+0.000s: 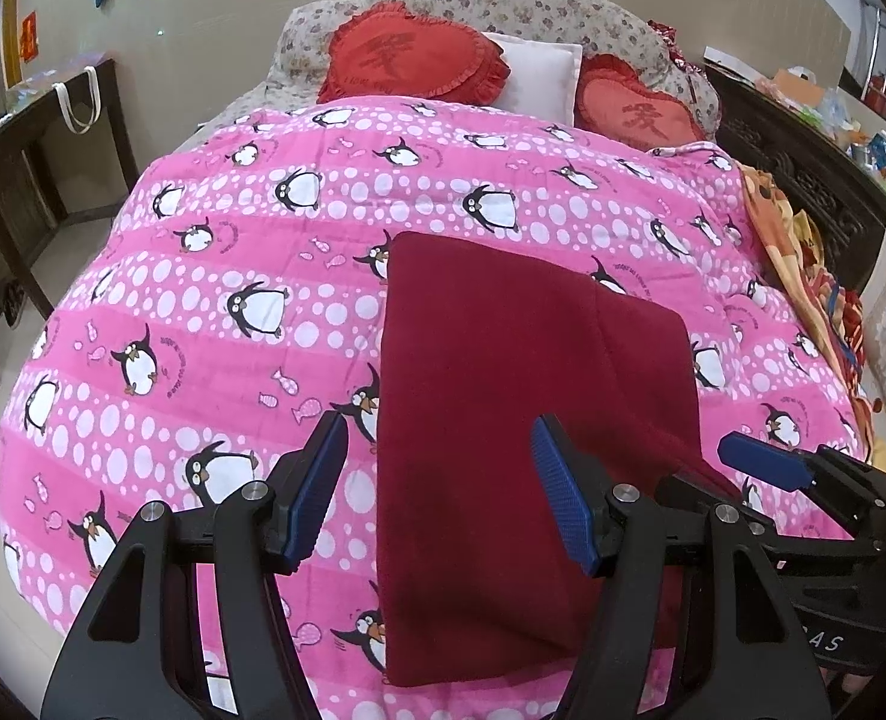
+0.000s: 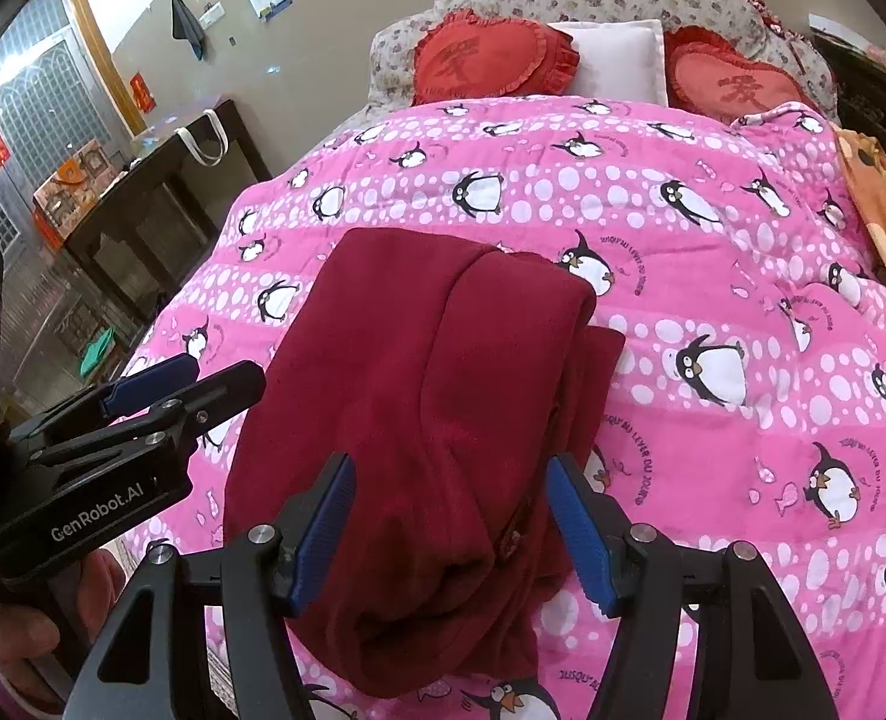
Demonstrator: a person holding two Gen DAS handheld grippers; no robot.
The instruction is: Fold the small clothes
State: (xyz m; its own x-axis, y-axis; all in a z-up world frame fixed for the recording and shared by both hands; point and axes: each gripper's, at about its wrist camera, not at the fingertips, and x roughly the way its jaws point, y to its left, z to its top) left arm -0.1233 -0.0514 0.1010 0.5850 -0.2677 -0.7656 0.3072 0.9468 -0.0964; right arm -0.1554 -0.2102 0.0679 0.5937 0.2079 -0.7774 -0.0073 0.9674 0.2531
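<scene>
**Folded red garment on the bed**

While the dark red garment [image 1: 502, 420] lies folded on the pink penguin quilt [image 1: 203, 312], the left gripper [image 1: 440, 492] and right gripper [image 2: 448, 531] hover above its near edge, jaws wide apart, holding nothing.

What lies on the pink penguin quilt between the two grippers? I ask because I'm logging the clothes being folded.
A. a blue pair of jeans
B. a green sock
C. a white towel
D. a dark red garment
D: a dark red garment lies partly folded on the quilt, with both grippers open over its near end.
</scene>
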